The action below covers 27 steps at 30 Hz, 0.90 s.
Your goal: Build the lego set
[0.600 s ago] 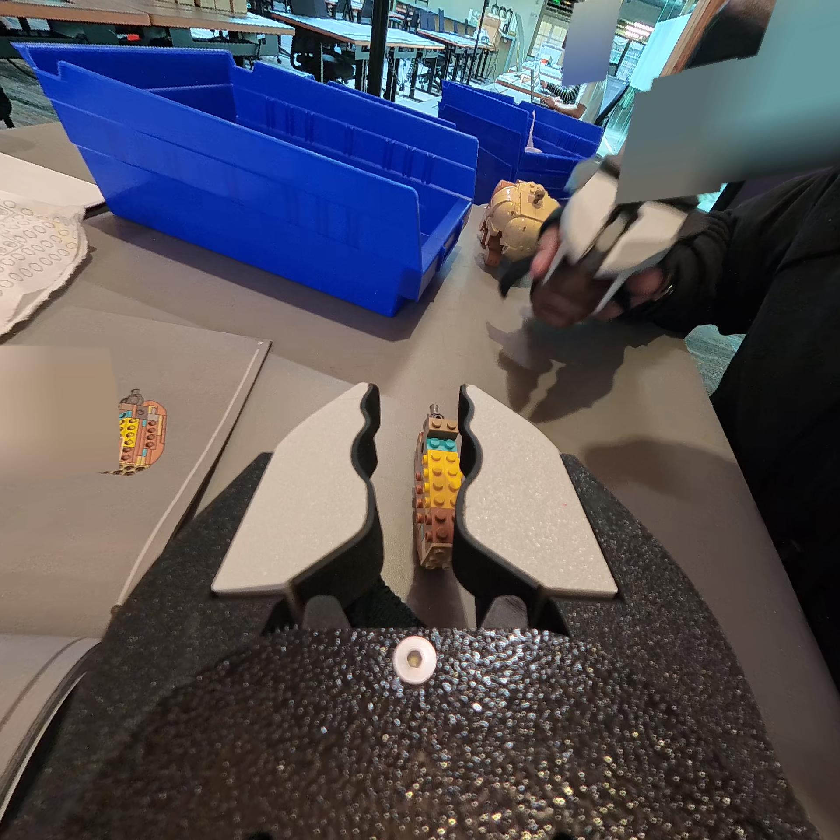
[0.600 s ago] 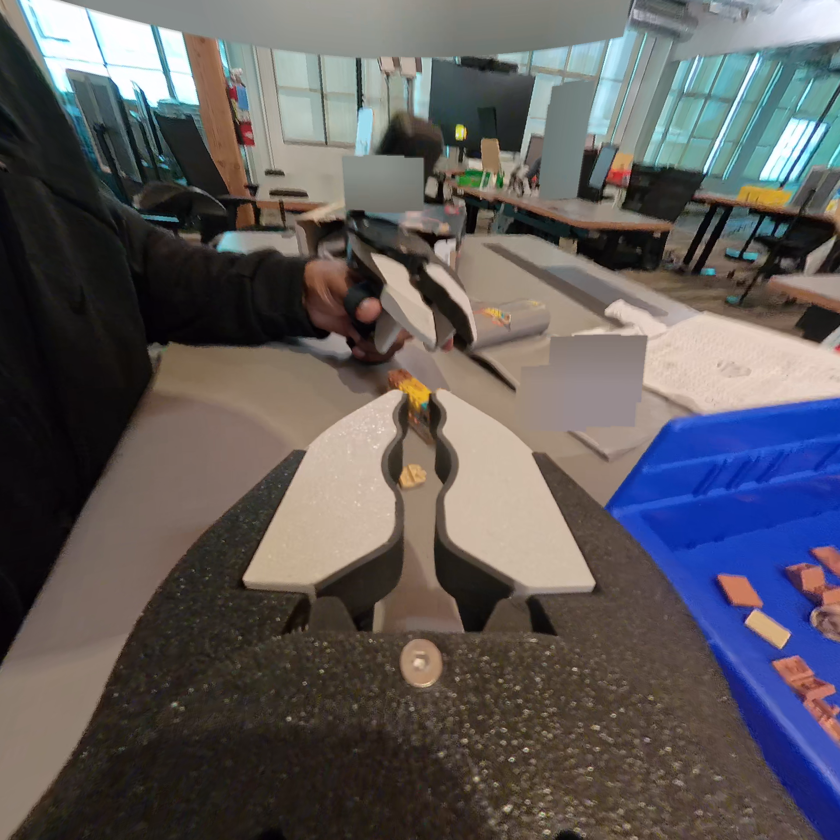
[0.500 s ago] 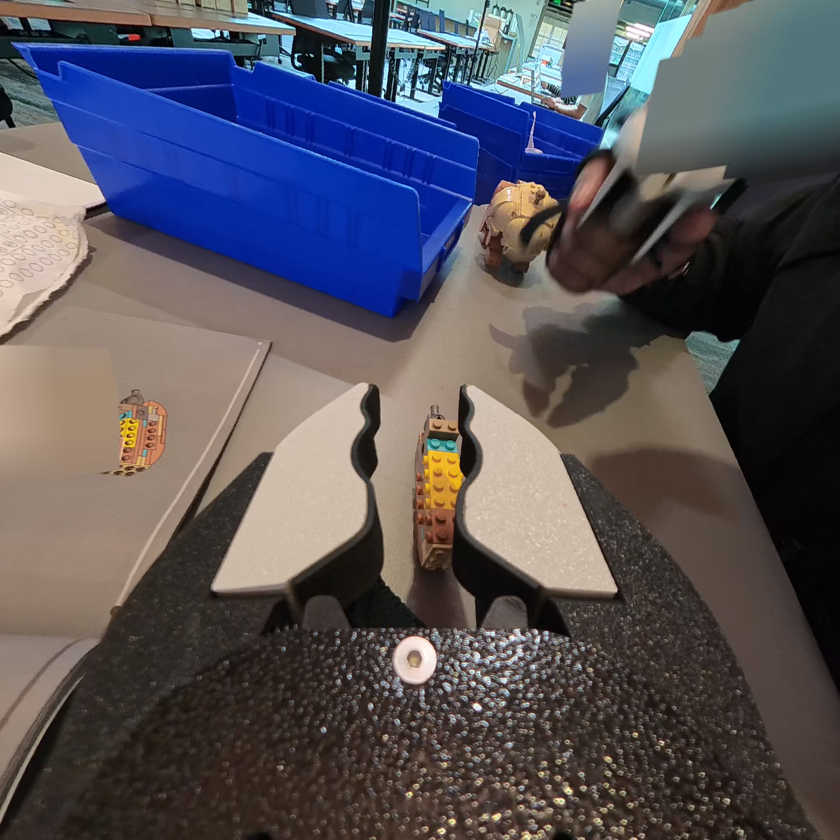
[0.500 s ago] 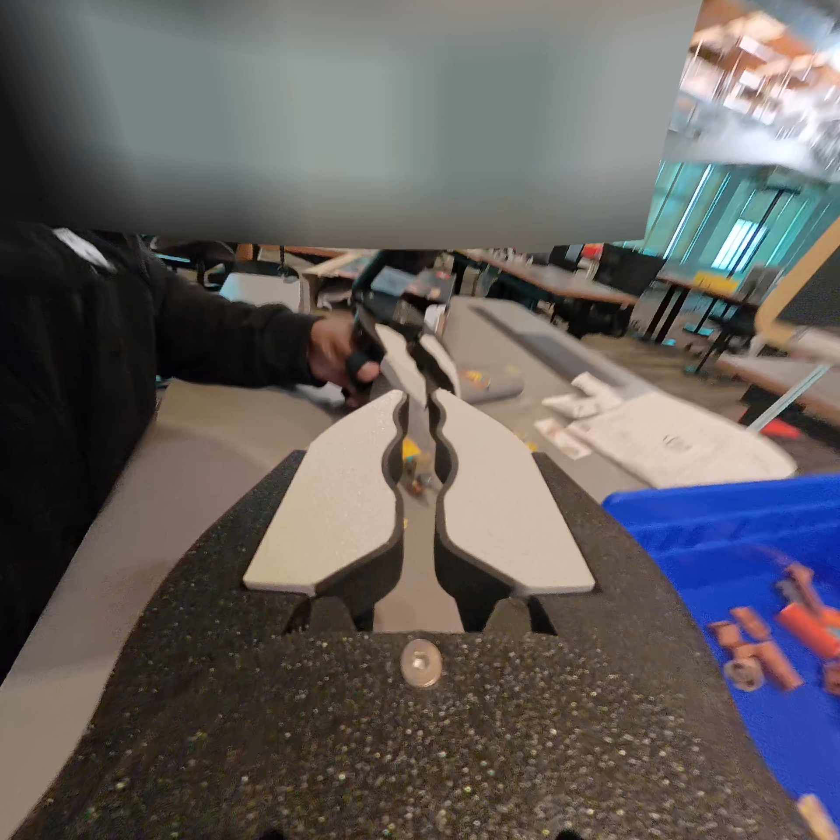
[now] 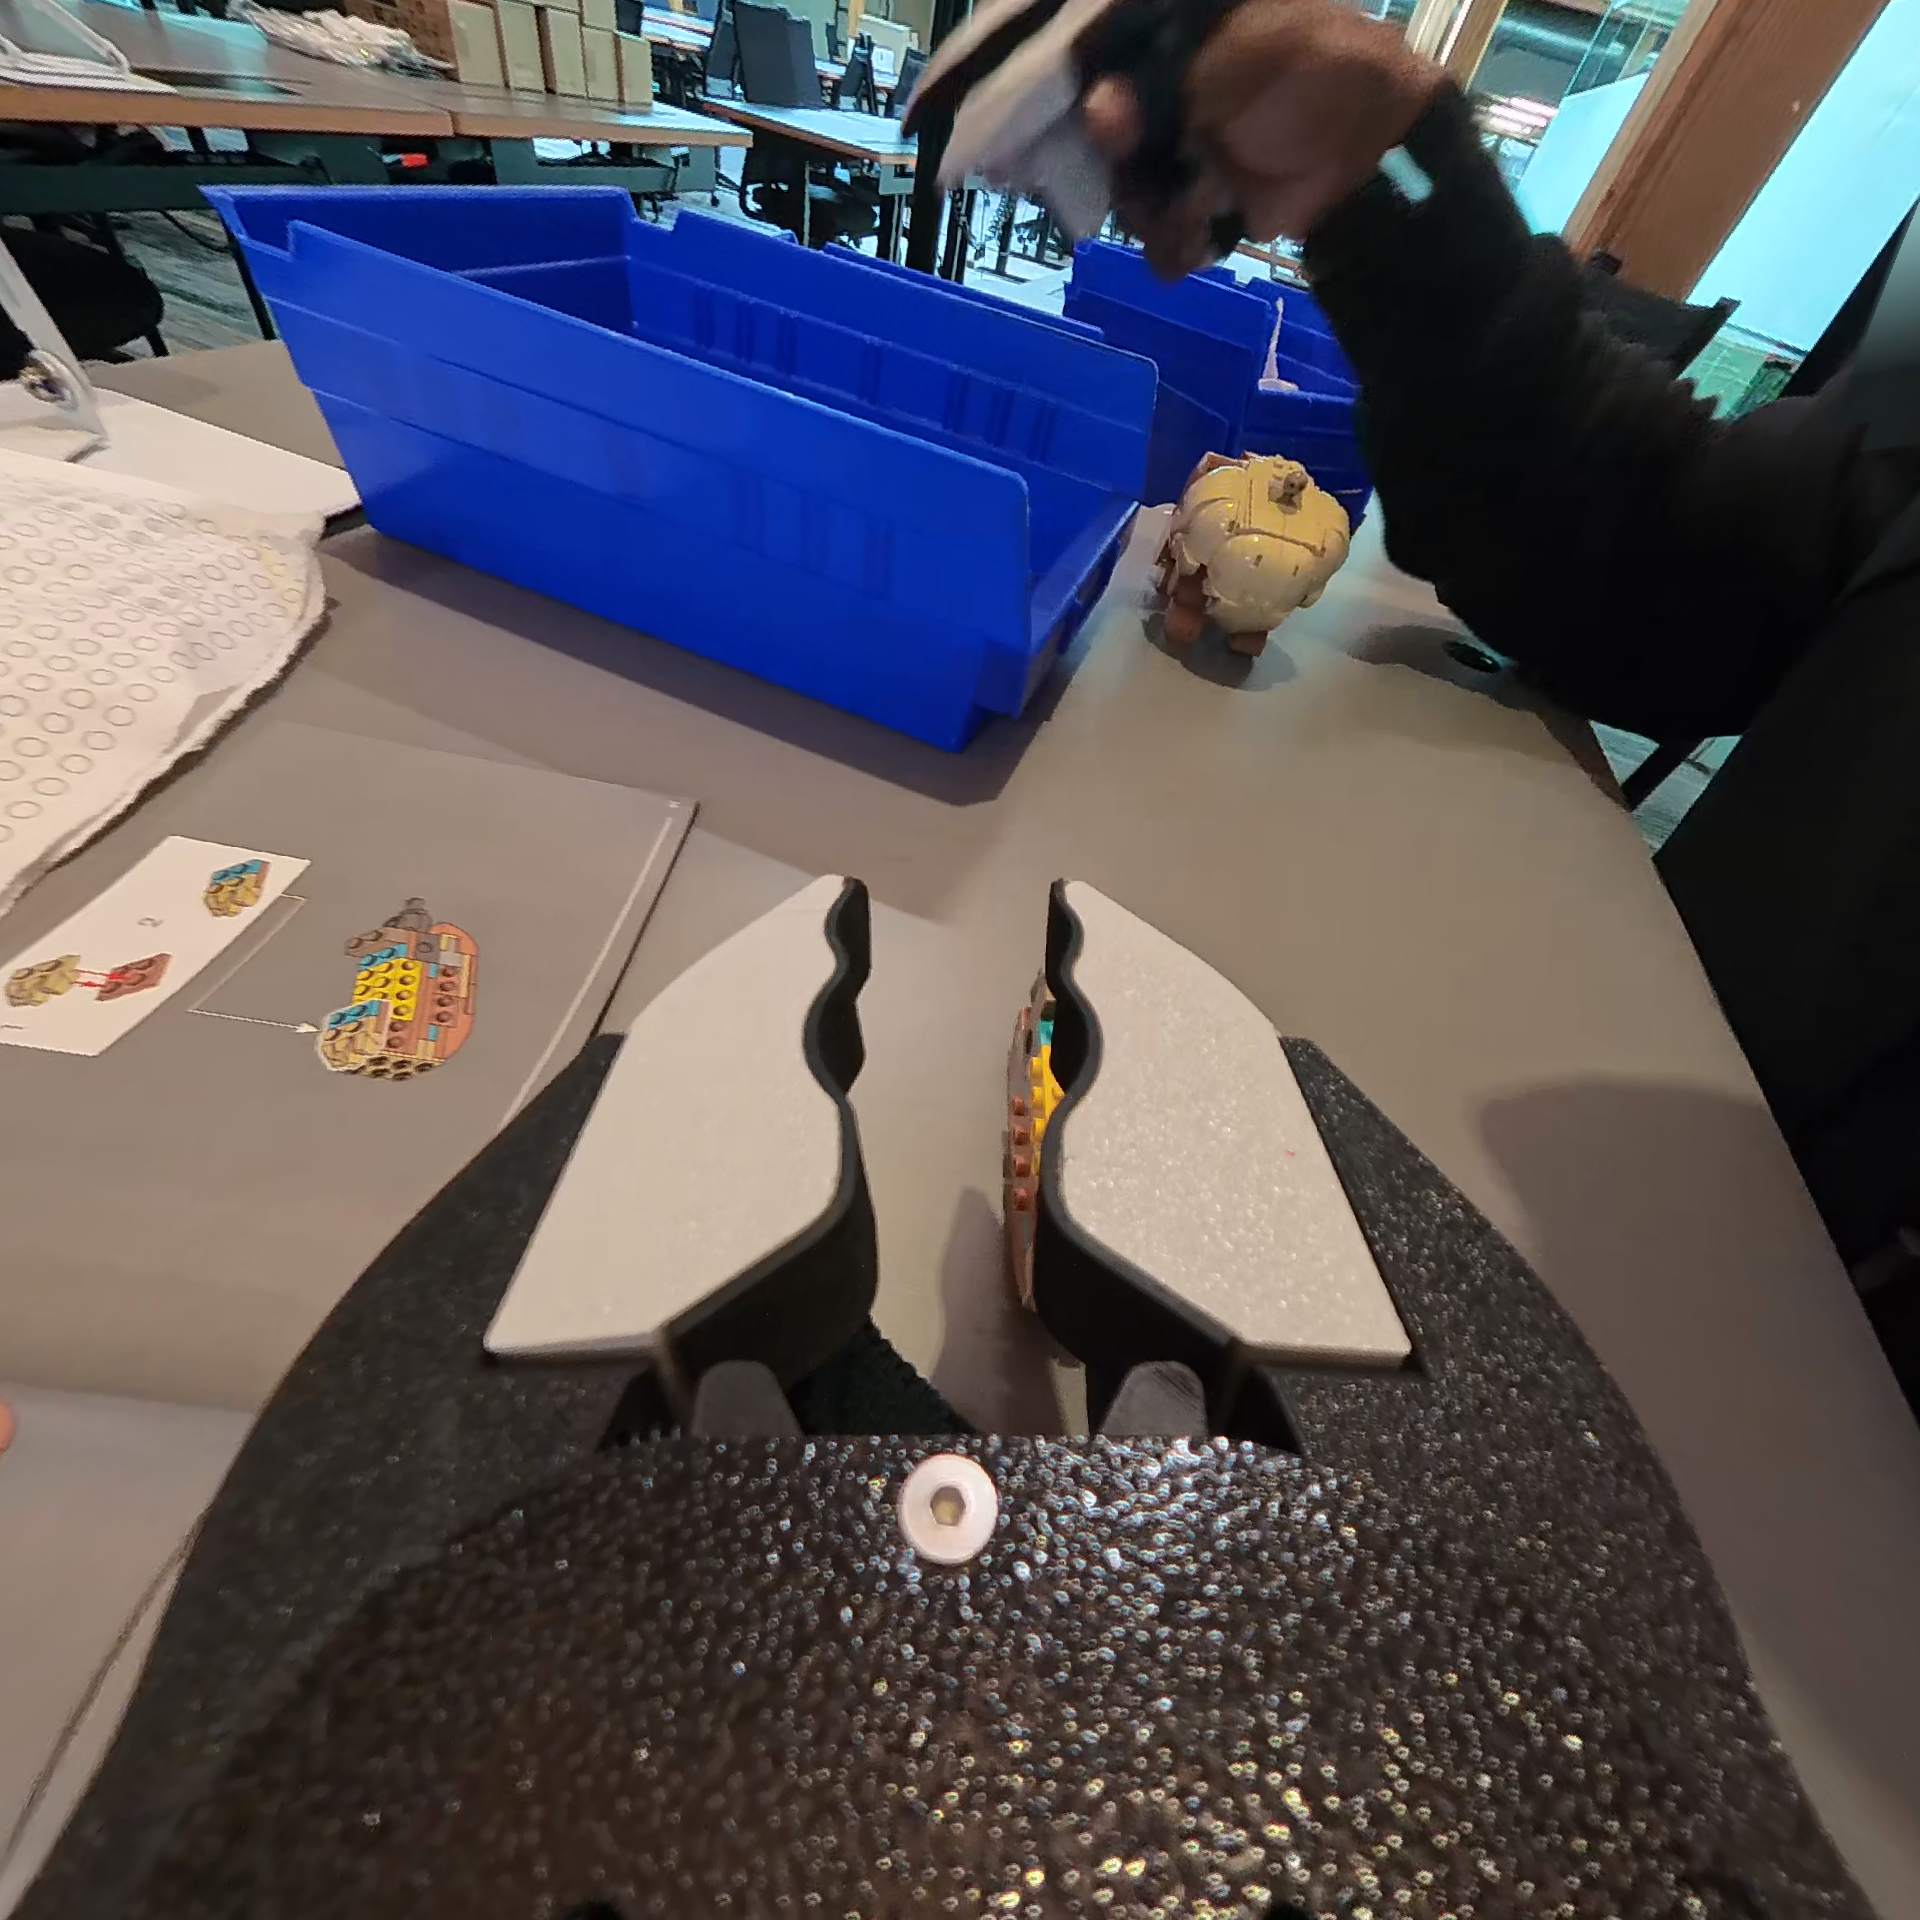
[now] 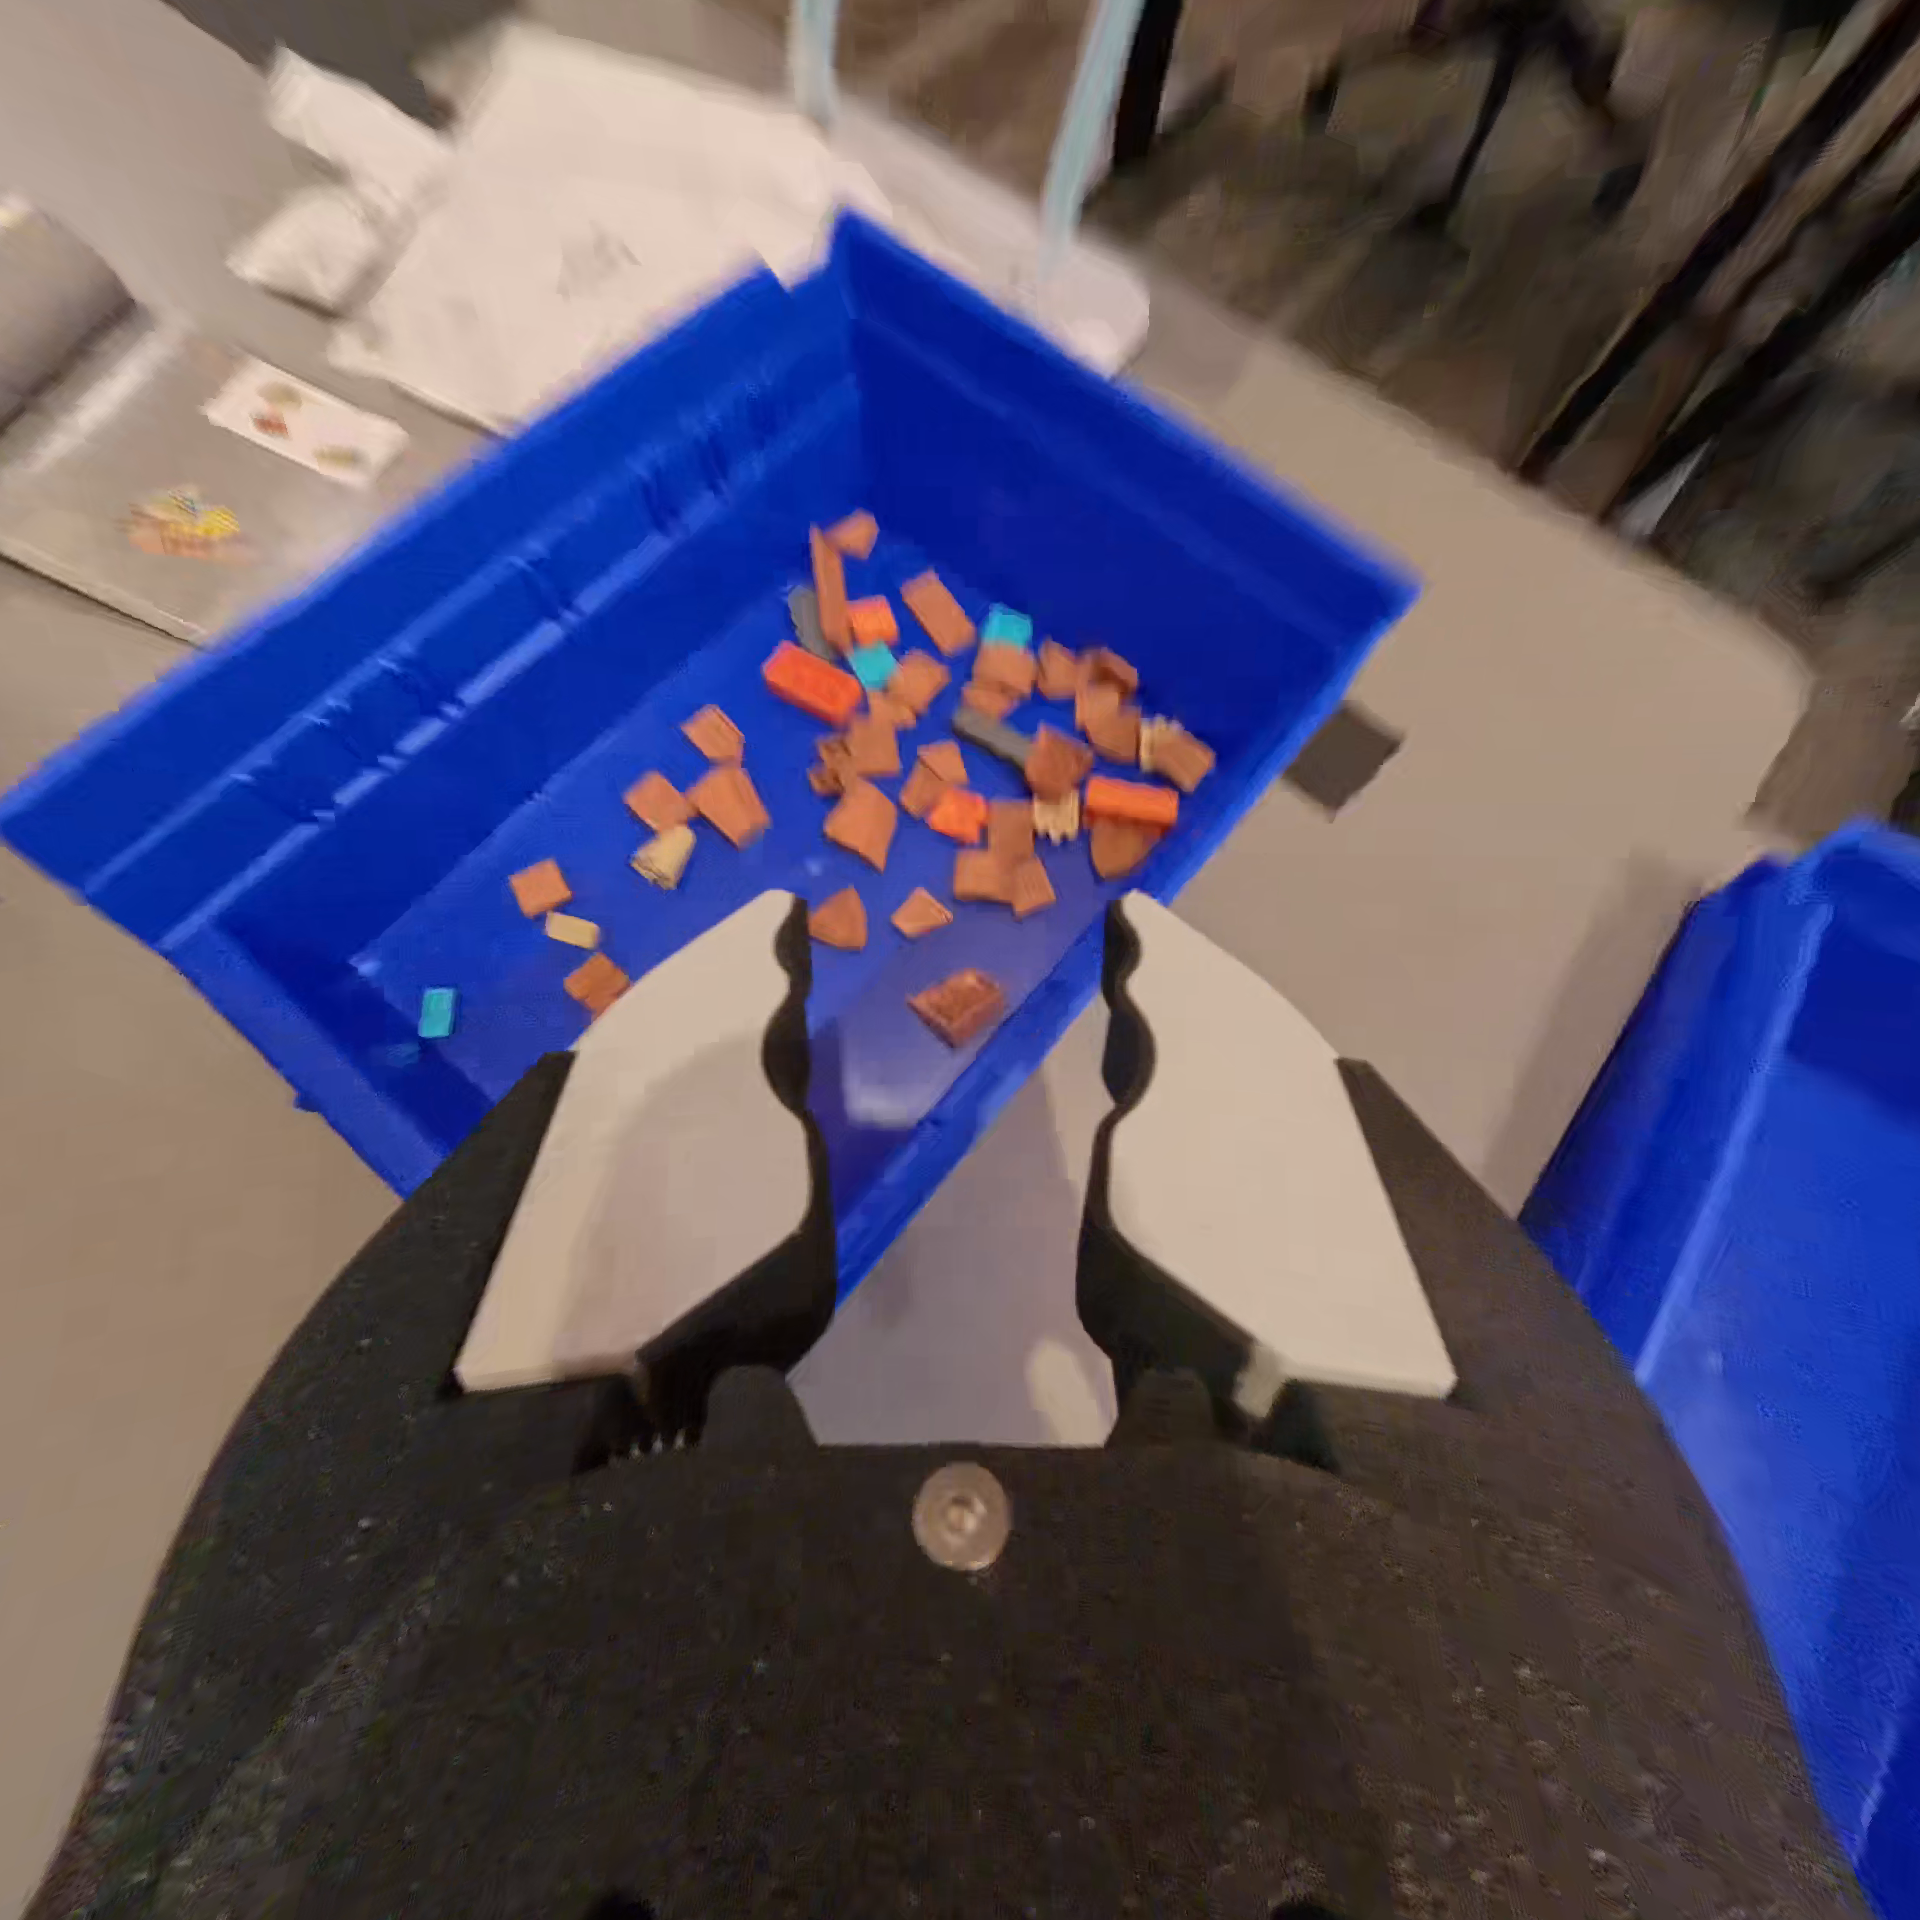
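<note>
My left gripper (image 5: 951, 914) is open and low over the grey table. The small brown, yellow and teal lego build (image 5: 1032, 1101) lies between its jaws, against the inside of the right finger, which partly hides it. A wide gap separates it from the left finger. My right gripper (image 6: 951, 914) is open and empty. It hangs over the near end of a blue bin (image 6: 520, 582) holding several loose brown, orange and teal bricks (image 6: 935, 748). In the left wrist view it shows blurred in a hand above that bin (image 5: 1029, 114).
The open instruction booklet (image 5: 395, 987) lies left of my left gripper, with white perforated paper (image 5: 125, 644) behind it. A finished tan lego model (image 5: 1252, 551) stands by the bin's (image 5: 675, 499) right end. A second blue bin (image 6: 1766, 1195) stands to the right. A dark sleeve (image 5: 1558, 468) crosses the right side. There is about 35 centimeters between the tips of the two grippers.
My right gripper has swung from low over the table up and across to above the brick bin, and its jaws are wider. My left gripper has shifted left, so the build is against its right finger.
</note>
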### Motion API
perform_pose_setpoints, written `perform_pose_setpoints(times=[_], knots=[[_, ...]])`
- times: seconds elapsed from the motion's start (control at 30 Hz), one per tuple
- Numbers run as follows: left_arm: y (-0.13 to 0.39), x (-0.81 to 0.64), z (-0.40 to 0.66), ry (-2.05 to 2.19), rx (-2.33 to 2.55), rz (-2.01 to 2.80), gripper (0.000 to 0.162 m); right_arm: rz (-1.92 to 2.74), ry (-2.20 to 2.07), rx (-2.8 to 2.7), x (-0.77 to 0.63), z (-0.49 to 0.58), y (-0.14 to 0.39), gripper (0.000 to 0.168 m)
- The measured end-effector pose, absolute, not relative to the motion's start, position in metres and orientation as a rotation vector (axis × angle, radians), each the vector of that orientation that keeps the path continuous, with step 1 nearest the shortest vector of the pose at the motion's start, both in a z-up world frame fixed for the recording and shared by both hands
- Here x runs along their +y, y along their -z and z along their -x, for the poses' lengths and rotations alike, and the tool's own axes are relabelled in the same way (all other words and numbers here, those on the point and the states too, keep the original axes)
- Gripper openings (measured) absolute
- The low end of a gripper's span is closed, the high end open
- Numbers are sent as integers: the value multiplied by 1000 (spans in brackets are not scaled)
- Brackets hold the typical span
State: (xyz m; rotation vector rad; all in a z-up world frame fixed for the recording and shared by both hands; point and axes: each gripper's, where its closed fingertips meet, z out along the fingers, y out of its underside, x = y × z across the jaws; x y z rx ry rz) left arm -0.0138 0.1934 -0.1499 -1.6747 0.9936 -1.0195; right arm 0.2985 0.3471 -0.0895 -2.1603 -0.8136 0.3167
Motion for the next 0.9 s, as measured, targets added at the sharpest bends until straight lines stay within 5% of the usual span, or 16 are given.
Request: perform_pose_setpoints(times=[0.13,0.17,0.63,0.9], knots=[[149,195,15,1025,980,1670,32,2344,-292,-789,361,-313,137,65],[149,195,15,1028,980,1670,32,2343,-333,-811,359,-309,140,54],[148,193,16,1058,982,1671,32,2348,-201,-887,341,-295,144,56],[150,191,15,1038,1000,1673,32,2153,-301,-847,284,-300,81,52]])
